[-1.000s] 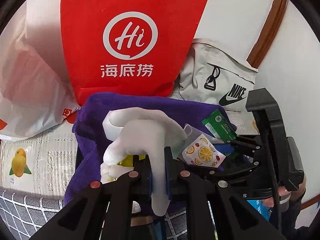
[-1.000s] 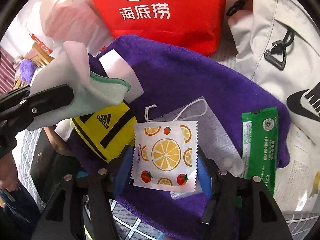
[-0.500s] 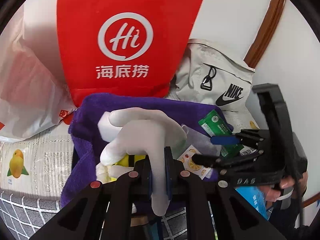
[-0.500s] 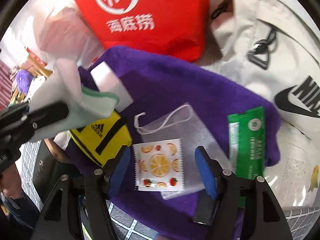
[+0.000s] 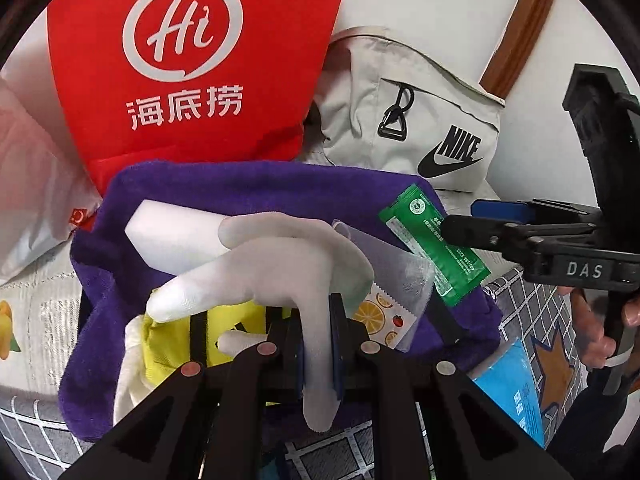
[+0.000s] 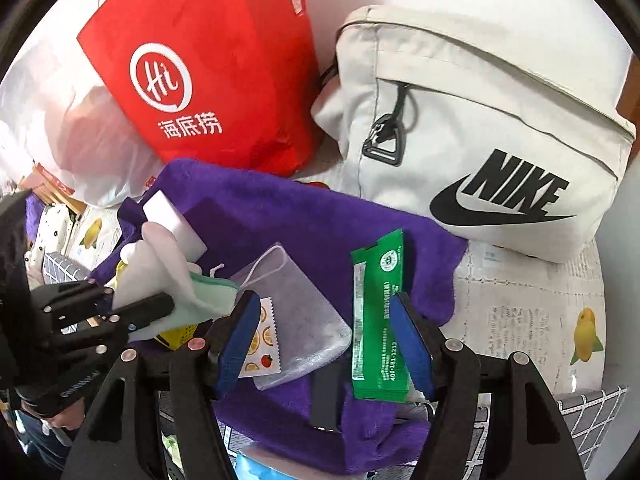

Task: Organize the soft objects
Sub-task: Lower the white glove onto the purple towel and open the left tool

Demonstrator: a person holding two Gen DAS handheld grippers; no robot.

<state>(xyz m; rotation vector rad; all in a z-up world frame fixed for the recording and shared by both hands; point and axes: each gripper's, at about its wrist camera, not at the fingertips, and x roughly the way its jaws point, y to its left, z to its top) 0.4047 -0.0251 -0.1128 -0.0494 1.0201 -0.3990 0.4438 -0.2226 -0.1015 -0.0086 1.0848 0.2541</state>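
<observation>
Purple towel [image 6: 304, 216] spread flat, soft items laid on it, in front of bags. One red bag [image 6: 208, 60] marked "Hi" with Chinese characters; one grey bag [image 6: 480, 112] marked "NIKE". One white glove [image 5: 280, 264] clamped in left gripper [image 5: 318, 344], jaws closed on it above towel. One green sachet [image 6: 378, 320], print unreadable, seen between spread jaws of right gripper [image 6: 326, 332], untouched. One fruit-print sachet [image 6: 262, 340] partly under translucent pouch [image 6: 300, 312].

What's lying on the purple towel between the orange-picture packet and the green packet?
A see-through mesh pouch with a white drawstring, between the fruit packet and green packet; right wrist view shows it.
</observation>
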